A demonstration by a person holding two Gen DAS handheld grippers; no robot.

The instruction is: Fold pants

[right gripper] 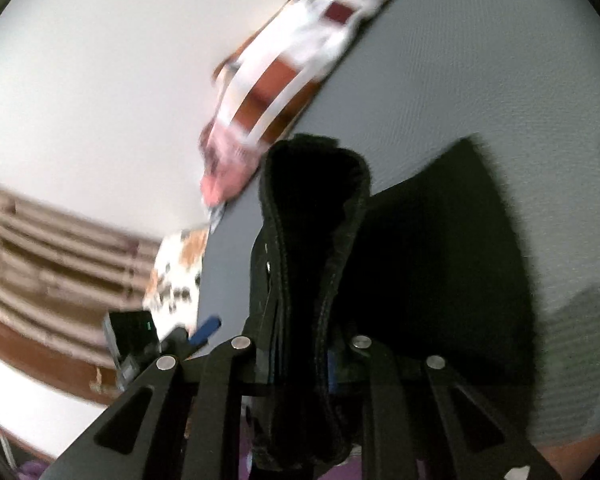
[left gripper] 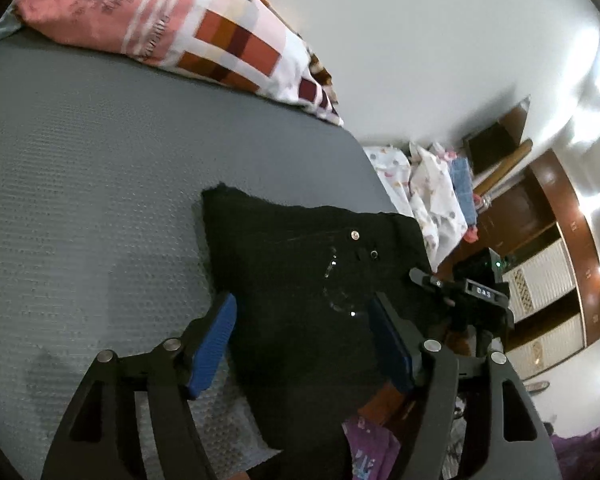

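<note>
The black pants (left gripper: pixel 300 280) lie on the grey bed (left gripper: pixel 80 180), waist button and fly facing up, near the bed's right edge. My left gripper (left gripper: pixel 304 344) is open, its blue pads (left gripper: pixel 212 352) on either side of the pants just above the cloth. My right gripper (right gripper: pixel 300 360) is shut on a thick bunched fold of the black pants (right gripper: pixel 312 240), which stands up between its fingers. The rest of the pants spreads dark on the bed to the right. The right gripper also shows in the left wrist view (left gripper: pixel 464 292), at the pants' right edge.
A patchwork pillow (left gripper: pixel 172 24) lies at the head of the bed against a white wall. A pile of printed laundry (left gripper: pixel 428 184) sits past the bed's edge. A wooden cabinet (left gripper: pixel 548 248) stands beyond.
</note>
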